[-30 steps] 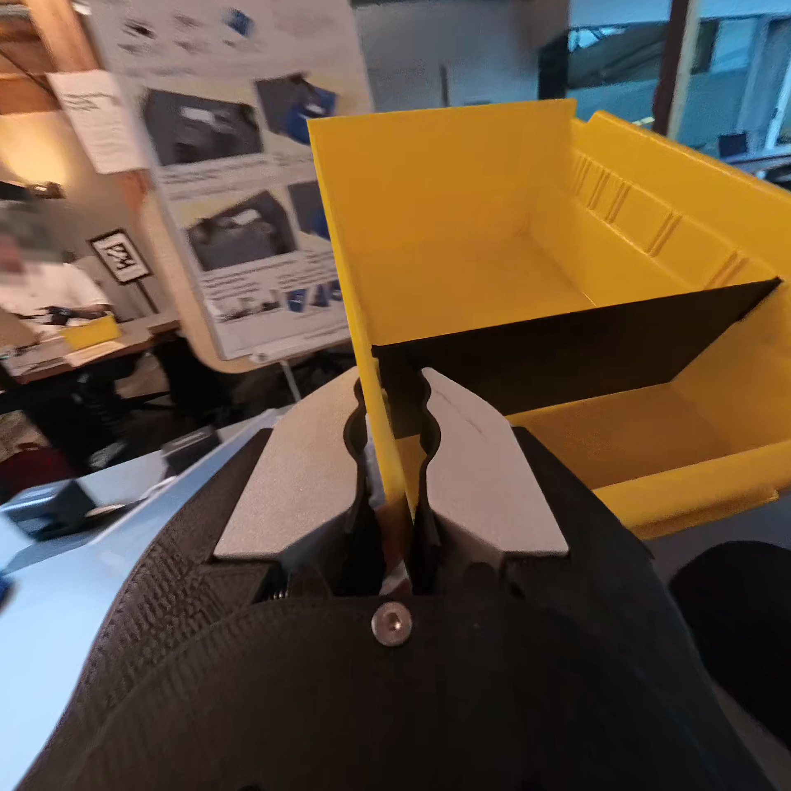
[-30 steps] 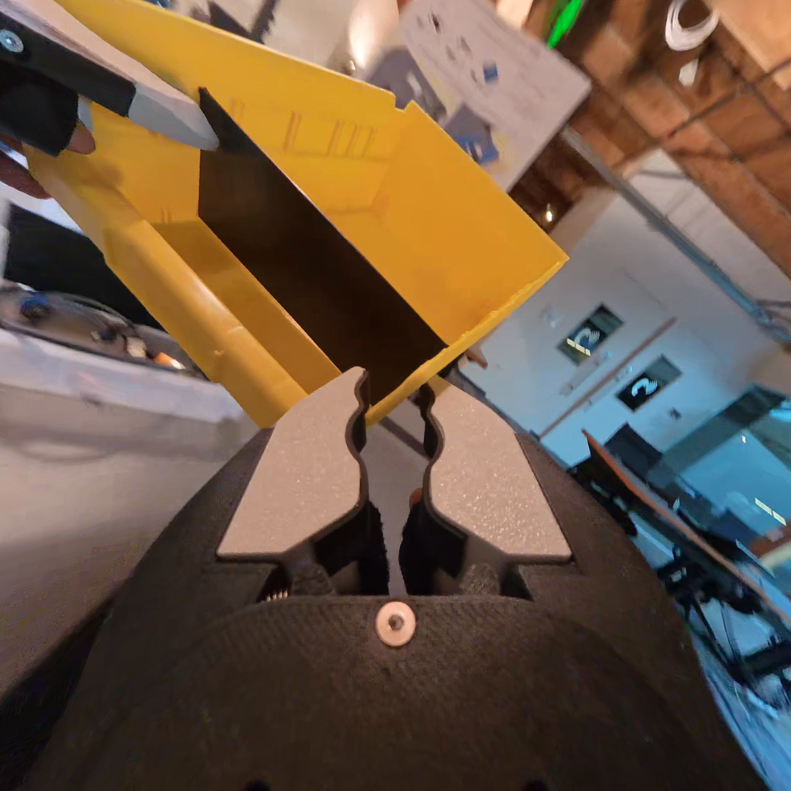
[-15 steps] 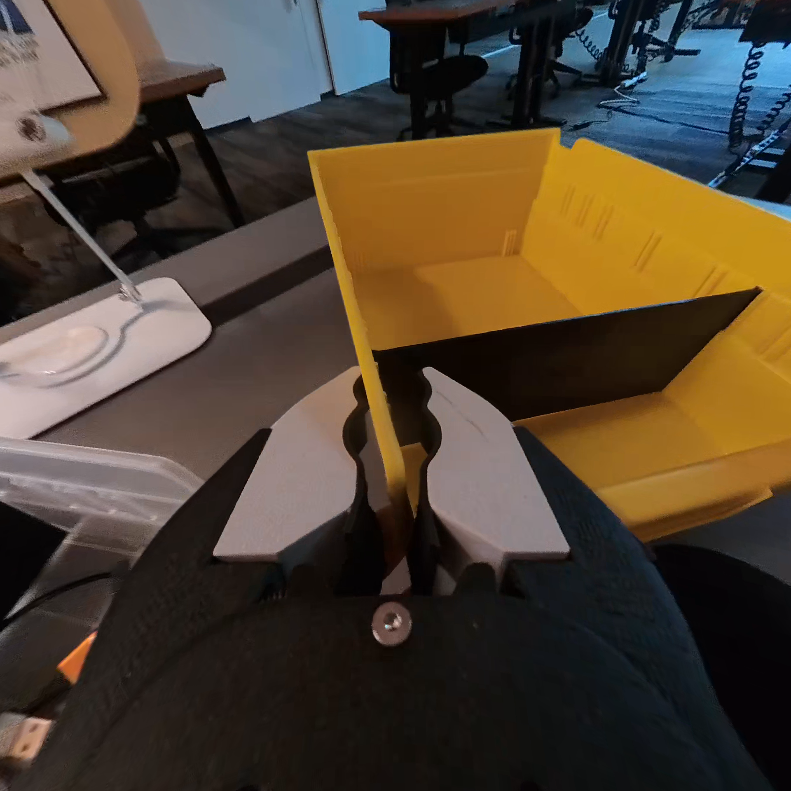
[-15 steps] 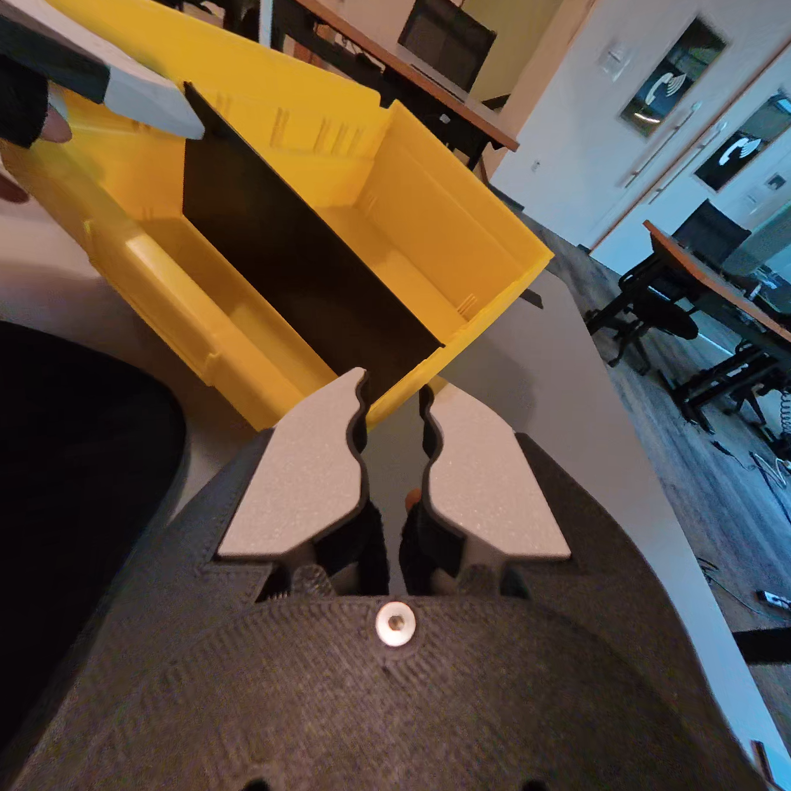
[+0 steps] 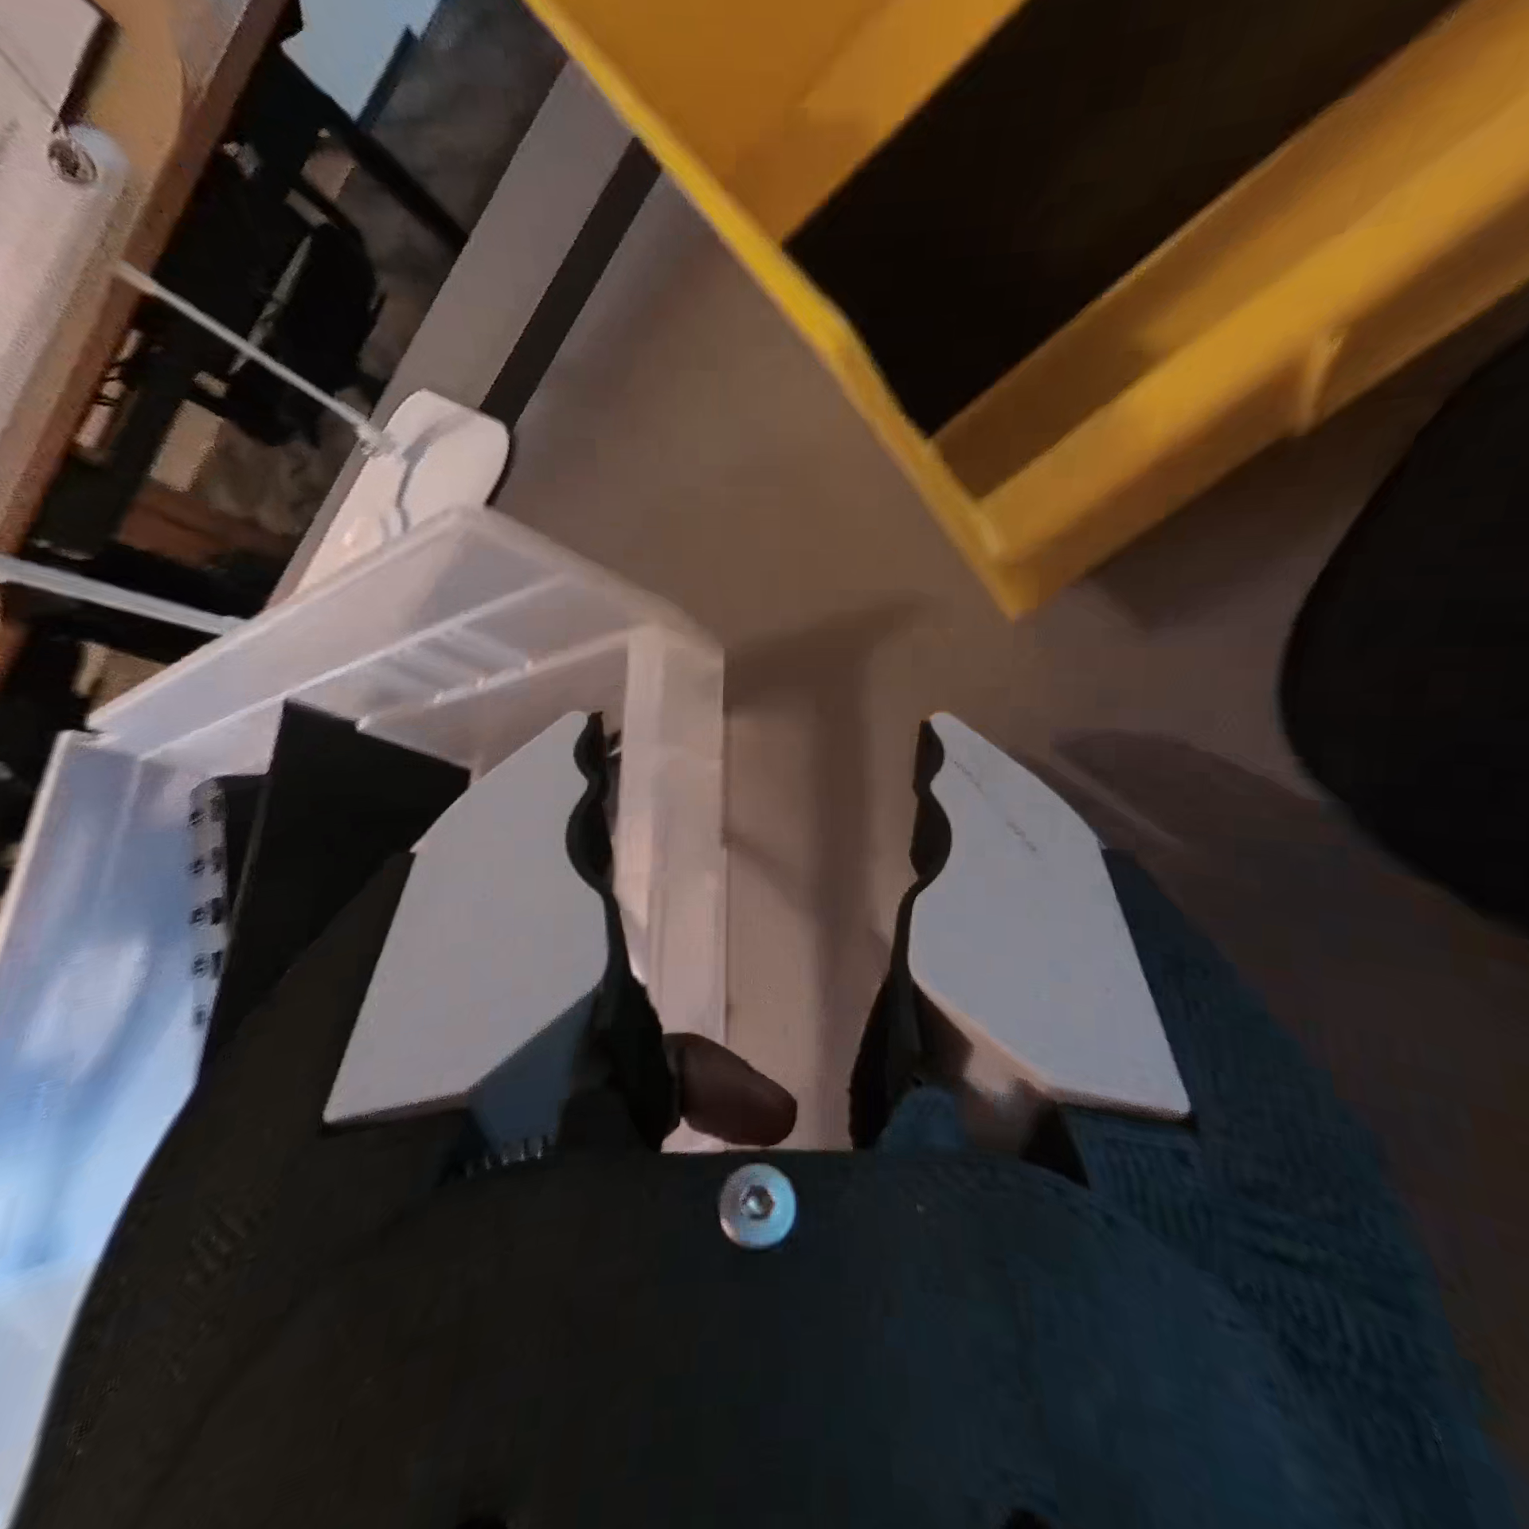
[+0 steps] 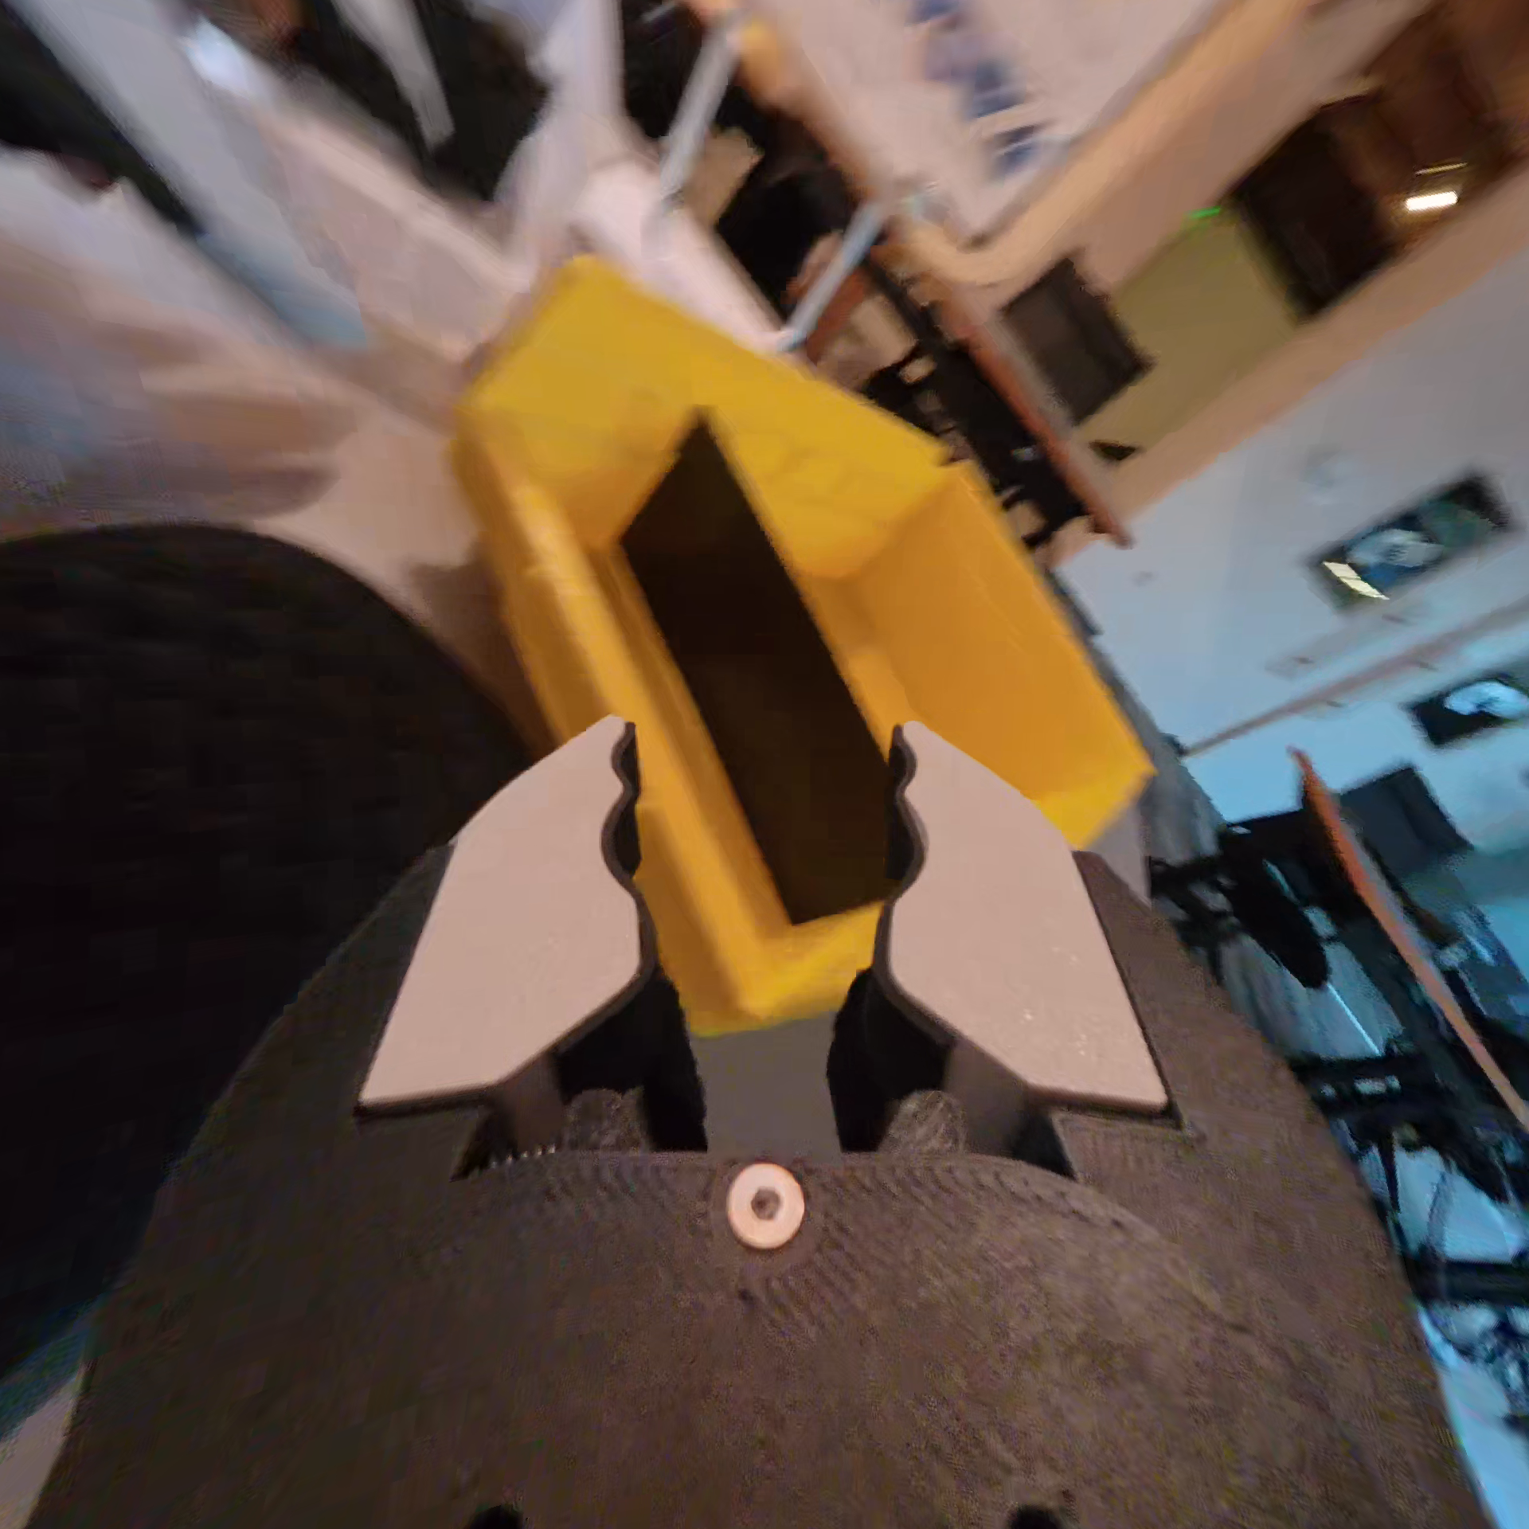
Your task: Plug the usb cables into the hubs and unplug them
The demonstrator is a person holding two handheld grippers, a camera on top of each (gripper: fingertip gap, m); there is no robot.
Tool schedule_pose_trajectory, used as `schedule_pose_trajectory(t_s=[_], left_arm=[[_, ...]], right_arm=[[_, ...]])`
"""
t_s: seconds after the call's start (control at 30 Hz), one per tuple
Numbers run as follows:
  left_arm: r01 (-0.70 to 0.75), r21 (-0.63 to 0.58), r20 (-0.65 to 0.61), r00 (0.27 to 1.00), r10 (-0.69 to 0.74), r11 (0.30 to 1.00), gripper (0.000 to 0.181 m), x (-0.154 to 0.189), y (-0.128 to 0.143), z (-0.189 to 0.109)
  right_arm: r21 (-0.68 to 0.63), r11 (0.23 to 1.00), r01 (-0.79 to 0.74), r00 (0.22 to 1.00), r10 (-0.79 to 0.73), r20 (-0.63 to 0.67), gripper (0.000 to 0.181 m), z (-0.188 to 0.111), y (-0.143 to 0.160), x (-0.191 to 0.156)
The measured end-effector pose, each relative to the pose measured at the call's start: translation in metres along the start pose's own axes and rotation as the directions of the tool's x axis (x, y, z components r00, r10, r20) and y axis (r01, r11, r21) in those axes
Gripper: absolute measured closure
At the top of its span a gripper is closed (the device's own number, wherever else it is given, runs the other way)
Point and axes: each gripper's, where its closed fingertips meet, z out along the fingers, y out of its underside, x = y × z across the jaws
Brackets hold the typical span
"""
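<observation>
A yellow bin (image 5: 1158,356) with a black divider (image 5: 976,273) rests on the grey table (image 5: 745,463), empty inside as far as I can see. It also shows in the right wrist view (image 6: 976,629), with its divider (image 6: 761,678). My left gripper (image 5: 757,728) is open and empty, off the bin's near corner, above the table beside a clear plastic box (image 5: 397,645). My right gripper (image 6: 761,736) is open and empty just in front of the bin's near end. No usb cable or hub is clearly visible; both views are blurred.
The clear plastic box holds a black object (image 5: 331,794) with a row of small marks. A white flat stand base (image 5: 430,463) lies behind it. A black round mat (image 5: 1423,662) lies right of the bin, and shows in the right wrist view (image 6: 207,745).
Both grippers let go of the yellow bin's side walls and opened. The bin now rests on the table. My left gripper swung left toward the clear box; the right pulled back.
</observation>
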Motion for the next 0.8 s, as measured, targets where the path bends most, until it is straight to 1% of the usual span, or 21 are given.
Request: schedule_pose_trajectory(t_s=[0.07, 0.13, 0.17, 0.2, 0.23, 0.3, 0.33, 0.37, 0.47, 0.57, 0.67, 0.73, 0.8], left_arm=[[0.003, -0.008, 0.004, 1.000, -0.003, 1.000, 0.110, -0.002, 0.009, -0.001], [-0.006, -0.052, 0.006, 1.000, 0.006, 0.999, 0.115, -0.005, 0.022, 0.001], [-0.041, -0.101, 0.011, 0.999, 0.042, 0.994, 0.119, -0.007, 0.032, 0.003], [-0.073, -0.151, 0.018, 0.997, 0.076, 0.986, 0.120, -0.010, 0.041, 0.004], [-0.102, -0.177, 0.039, 0.993, 0.110, 0.979, 0.124, -0.014, 0.046, 0.004], [-0.128, -0.223, 0.107, 0.982, 0.154, 0.966, 0.142, -0.031, 0.060, 0.000], [-0.127, -0.253, 0.125, 0.979, 0.163, 0.959, 0.146, -0.040, 0.071, -0.003], [-0.116, -0.282, 0.109, 0.982, 0.152, 0.952, 0.147, -0.045, 0.083, -0.007], [-0.036, -0.311, 0.074, 0.995, 0.062, 0.950, 0.145, -0.066, 0.118, -0.022], [-0.016, -0.361, 0.075, 0.996, 0.046, 0.932, 0.142, -0.095, 0.160, -0.043], [-0.020, -0.367, 0.124, 0.990, 0.070, 0.930, 0.139, -0.123, 0.200, -0.064], [-0.017, -0.346, 0.131, 0.989, 0.067, 0.938, 0.138, -0.131, 0.219, -0.080], [-0.023, -0.353, 0.145, 0.986, 0.079, 0.935, 0.138, -0.134, 0.237, -0.099]], right_arm=[[-0.108, 0.986, 0.126, 0.983, -0.109, 0.147, 0.120, 0.018, 0.004, -0.035], [-0.213, 0.946, 0.244, 0.959, -0.204, 0.196, 0.125, 0.035, 0.015, -0.051], [-0.244, 0.933, 0.263, 0.956, -0.218, 0.197, 0.132, 0.042, 0.019, -0.054], [-0.263, 0.932, 0.251, 0.959, -0.203, 0.196, 0.140, 0.048, 0.021, -0.056], [-0.280, 0.932, 0.232, 0.963, -0.179, 0.203, 0.147, 0.052, 0.024, -0.058], [-0.294, 0.932, 0.212, 0.964, -0.149, 0.221, 0.147, 0.054, 0.029, -0.057], [-0.306, 0.929, 0.208, 0.965, -0.144, 0.219, 0.147, 0.053, 0.032, -0.054], [-0.331, 0.919, 0.213, 0.967, -0.150, 0.205, 0.147, 0.051, 0.037, -0.049], [-0.403, 0.886, 0.231, 0.971, -0.182, 0.155, 0.146, 0.042, 0.056, -0.030], [-0.438, 0.878, 0.192, 0.981, -0.160, 0.111, 0.145, 0.029, 0.074, -0.014], [-0.455, 0.875, 0.163, 0.987, -0.149, 0.068, 0.143, 0.016, 0.090, -0.001], [-0.459, 0.875, 0.152, 0.988, -0.144, 0.054, 0.143, 0.009, 0.096, 0.004], [-0.469, 0.871, 0.145, 0.989, -0.143, 0.039, 0.143, 0.003, 0.102, 0.008]])
